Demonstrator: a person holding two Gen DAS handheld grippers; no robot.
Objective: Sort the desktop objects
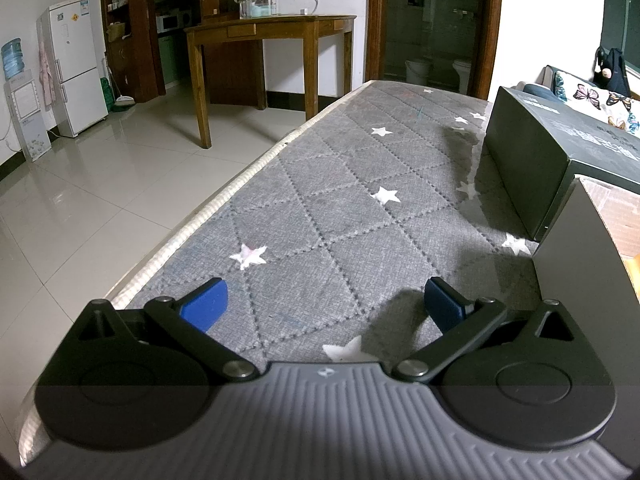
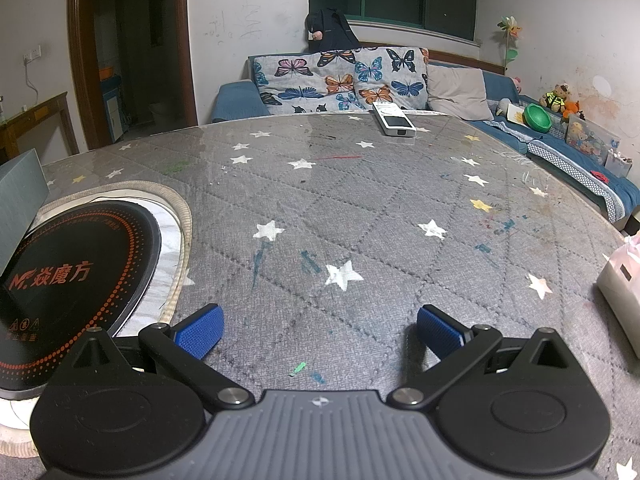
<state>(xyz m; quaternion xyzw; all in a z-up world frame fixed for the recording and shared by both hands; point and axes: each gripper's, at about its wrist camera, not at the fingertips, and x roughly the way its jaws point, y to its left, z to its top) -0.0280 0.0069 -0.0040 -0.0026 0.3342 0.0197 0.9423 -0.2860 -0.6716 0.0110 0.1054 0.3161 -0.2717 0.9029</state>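
My left gripper (image 1: 324, 306) is open, low over the grey star-patterned tablecloth (image 1: 340, 208), with nothing between its blue pads. A dark box (image 1: 560, 140) lies to its right, and a grey box's flap (image 1: 580, 248) rises nearer at the right edge. My right gripper (image 2: 320, 332) is open too, empty, above the same cloth (image 2: 360, 208). A white remote control (image 2: 394, 119) lies far ahead at the table's back edge. A round black induction cooktop (image 2: 68, 280) is set into the table at the left of the right gripper.
A cream tissue box (image 2: 622, 292) sits at the table's right edge. A grey box (image 2: 18, 200) stands behind the cooktop. A sofa (image 2: 360, 80) with butterfly cushions lies beyond the table. The left wrist view shows a tiled floor (image 1: 100, 184), a wooden desk (image 1: 272, 40) and a fridge (image 1: 74, 64).
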